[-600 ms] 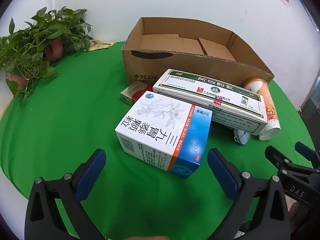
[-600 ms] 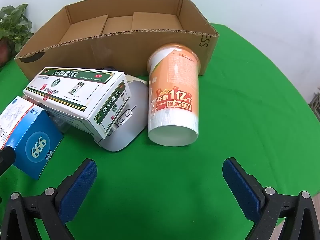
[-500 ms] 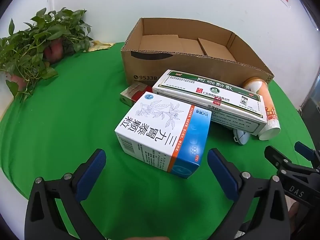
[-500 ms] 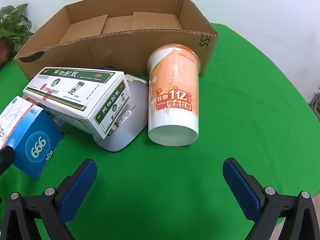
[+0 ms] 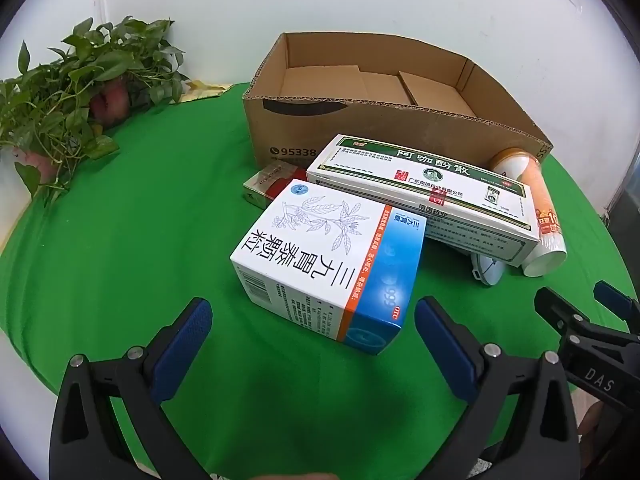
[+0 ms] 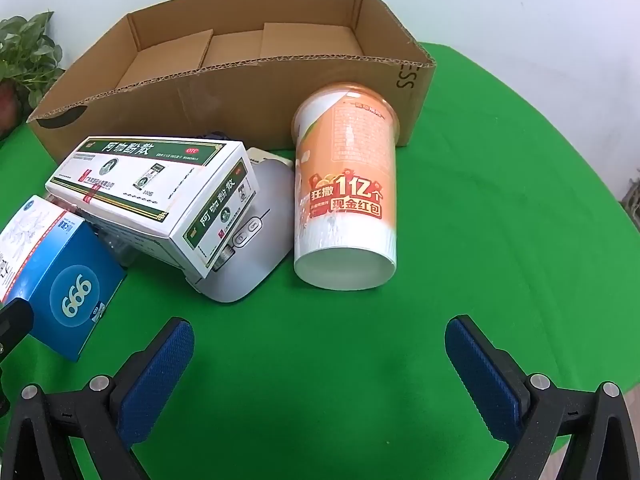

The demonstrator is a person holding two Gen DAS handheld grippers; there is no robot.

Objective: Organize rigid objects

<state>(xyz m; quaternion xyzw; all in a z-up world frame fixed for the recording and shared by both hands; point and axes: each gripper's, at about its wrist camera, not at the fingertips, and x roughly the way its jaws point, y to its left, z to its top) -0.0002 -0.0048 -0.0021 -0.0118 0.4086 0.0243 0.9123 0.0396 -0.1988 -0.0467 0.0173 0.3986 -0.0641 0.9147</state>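
A white and blue 999 medicine box (image 5: 328, 260) lies on the green cloth, just ahead of my open left gripper (image 5: 312, 336). Behind it lie a long white and green box (image 5: 420, 192) and a red pack (image 5: 268, 180). An orange cup (image 6: 348, 188) lies on its side ahead of my open right gripper (image 6: 320, 352). A grey-white device (image 6: 256, 248) sits under the long box (image 6: 160, 188). The 999 box (image 6: 56, 276) shows at the left of the right wrist view. An open cardboard box (image 5: 380, 92) stands behind, empty inside.
A potted plant (image 5: 68, 92) stands at the far left by the white wall. The round green table (image 6: 500, 208) ends at its edge on the right. The right gripper's fingers (image 5: 560, 320) show at the lower right of the left wrist view.
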